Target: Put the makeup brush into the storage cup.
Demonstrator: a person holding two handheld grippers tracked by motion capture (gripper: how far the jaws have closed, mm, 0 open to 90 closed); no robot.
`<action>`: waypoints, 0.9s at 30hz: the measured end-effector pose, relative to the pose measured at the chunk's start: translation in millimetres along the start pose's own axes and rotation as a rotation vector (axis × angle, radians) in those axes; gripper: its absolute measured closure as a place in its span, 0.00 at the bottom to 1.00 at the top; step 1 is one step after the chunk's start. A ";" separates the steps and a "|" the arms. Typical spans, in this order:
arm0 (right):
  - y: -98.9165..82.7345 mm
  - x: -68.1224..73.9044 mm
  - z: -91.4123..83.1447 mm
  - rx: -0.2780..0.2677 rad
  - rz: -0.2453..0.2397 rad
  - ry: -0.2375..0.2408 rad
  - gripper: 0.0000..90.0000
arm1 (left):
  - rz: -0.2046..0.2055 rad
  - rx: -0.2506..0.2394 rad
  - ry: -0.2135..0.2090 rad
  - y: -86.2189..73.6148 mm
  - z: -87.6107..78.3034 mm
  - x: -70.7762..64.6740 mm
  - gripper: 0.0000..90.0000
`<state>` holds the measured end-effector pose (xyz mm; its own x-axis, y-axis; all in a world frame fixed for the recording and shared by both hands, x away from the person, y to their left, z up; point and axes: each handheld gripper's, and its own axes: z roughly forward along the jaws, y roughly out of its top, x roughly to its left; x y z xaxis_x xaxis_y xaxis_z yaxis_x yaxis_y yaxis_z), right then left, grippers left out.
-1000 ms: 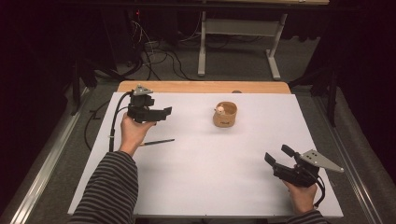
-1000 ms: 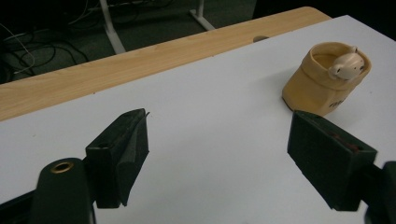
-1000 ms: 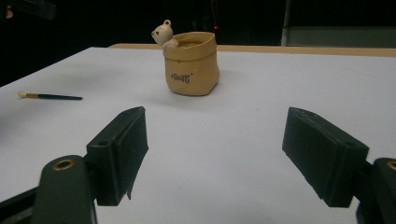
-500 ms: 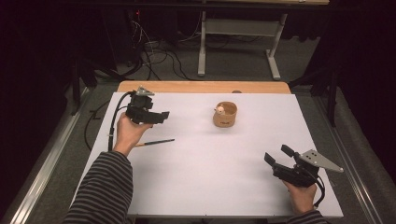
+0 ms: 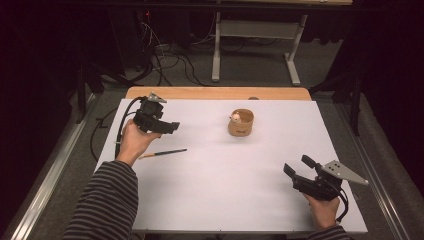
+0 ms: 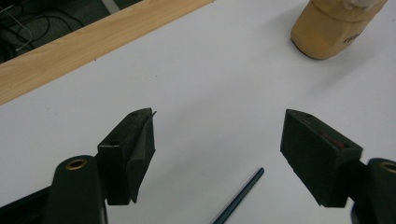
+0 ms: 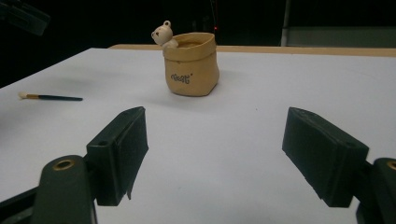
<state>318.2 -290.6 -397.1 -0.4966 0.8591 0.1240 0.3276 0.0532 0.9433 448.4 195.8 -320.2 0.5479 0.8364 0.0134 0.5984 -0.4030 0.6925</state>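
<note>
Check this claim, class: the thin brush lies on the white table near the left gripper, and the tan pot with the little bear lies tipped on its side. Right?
Not quite. The tan pot stands upright, its bear peeking over the rim, as the right gripper view shows. The brush does lie on the white table near the left gripper.

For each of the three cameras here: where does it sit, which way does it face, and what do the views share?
High view: above the near edge, facing forward and down on the white table; both forearms, left gripper, right gripper.
Left gripper view: between open jaws, down at the brush, tan pot beyond.
Right gripper view: low and level between open jaws, toward the pot.
Shared: pot and brush in all three.
</note>
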 end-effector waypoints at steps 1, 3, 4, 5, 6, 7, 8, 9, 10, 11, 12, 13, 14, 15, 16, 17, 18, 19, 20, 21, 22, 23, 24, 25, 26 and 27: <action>0.1 0.1 -0.1 -0.002 -0.002 0.002 0.27 | 0.005 0.012 -0.003 -0.4 -0.1 0.6 0.30; 0.1 0.1 0.3 0.003 -0.001 0.005 0.27 | 0.010 0.036 -0.004 -2.0 1.1 1.6 0.31; 0.1 0.2 0.6 0.003 -0.001 0.004 0.27 | 0.008 0.042 -0.004 -2.5 1.7 1.7 0.31; 0.1 0.3 0.7 0.004 0.000 0.005 0.27 | 0.009 0.050 -0.008 -3.2 2.3 2.2 0.31; 0.0 0.5 0.8 0.004 0.001 0.004 0.27 | 0.007 0.062 -0.013 -3.7 3.3 2.5 0.31; -0.1 0.5 0.6 0.007 0.001 0.004 0.27 | 0.008 0.067 -0.013 -3.9 3.7 2.8 0.31; -0.1 0.5 0.5 0.005 0.003 0.003 0.27 | 0.008 0.075 -0.019 -4.1 3.8 3.2 0.31; 0.0 0.2 0.2 0.004 0.000 0.003 0.27 | 0.013 0.083 -0.024 -4.4 4.4 3.8 0.32; -0.1 0.2 0.3 0.003 0.003 0.001 0.27 | 0.016 0.091 -0.027 -4.6 4.8 3.9 0.32; 0.0 -0.2 0.4 0.004 0.000 0.002 0.27 | 0.023 0.101 -0.026 -4.8 5.9 3.9 0.33; -0.1 -0.1 0.6 0.005 -0.001 0.002 0.27 | 0.027 0.113 -0.026 -5.0 6.9 3.6 0.33; -0.1 0.4 0.7 0.005 0.003 0.000 0.27 | 0.035 0.126 -0.026 -5.2 7.7 3.3 0.33; 0.0 0.6 0.6 0.006 0.004 0.002 0.27 | 0.042 0.135 -0.028 -5.5 8.5 3.1 0.33; 0.1 0.6 0.5 0.005 0.003 0.002 0.27 | 0.047 0.143 -0.033 -5.8 9.1 3.0 0.33; 0.0 0.4 0.4 0.005 0.001 0.002 0.27 | 0.054 0.155 -0.036 -6.5 10.3 3.0 0.33; -0.1 -0.1 0.8 0.006 0.001 0.002 0.27 | 0.061 0.161 -0.033 -7.2 11.1 2.8 0.33; -0.3 -0.1 0.8 0.010 0.004 0.002 0.27 | 0.074 0.173 -0.029 -8.3 11.9 2.5 0.34; -0.3 -0.1 0.9 0.010 0.006 0.001 0.27 | 0.084 0.184 -0.026 -9.5 12.6 2.2 0.34; -0.3 -0.1 0.7 0.007 -0.001 0.004 0.27 | 0.091 0.194 -0.025 -10.7 13.0 2.0 0.35; -0.3 -0.1 0.7 0.007 -0.001 0.004 0.27 | 0.096 0.202 -0.023 -11.6 12.9 1.8 0.35; -0.3 0.1 0.8 0.007 -0.002 0.005 0.27 | 0.101 0.206 -0.022 -12.2 12.4 1.5 0.35; -0.3 0.2 0.8 0.007 -0.002 0.006 0.27 | 0.105 0.209 -0.021 -12.7 11.6 0.8 0.35; -0.2 0.4 0.7 0.008 -0.003 0.008 0.27 | 0.110 0.212 -0.024 -13.0 11.0 0.3 0.35; -0.1 0.9 0.5 0.006 0.000 0.004 0.27 | 0.114 0.216 -0.026 -13.3 10.7 -0.4 0.36; 0.0 0.9 0.5 0.005 -0.002 0.004 0.27 | 0.120 0.223 -0.027 -13.7 11.1 -0.8 0.36; -0.1 0.9 0.6 0.007 0.001 0.004 0.27 | 0.125 0.231 -0.027 -14.2 11.8 -0.9 0.36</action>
<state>318.1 -289.6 -397.3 -0.4999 0.8569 0.1258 0.3333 0.0563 0.9411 446.3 196.4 -338.5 0.6395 0.7659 0.0673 0.6410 -0.5795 0.5033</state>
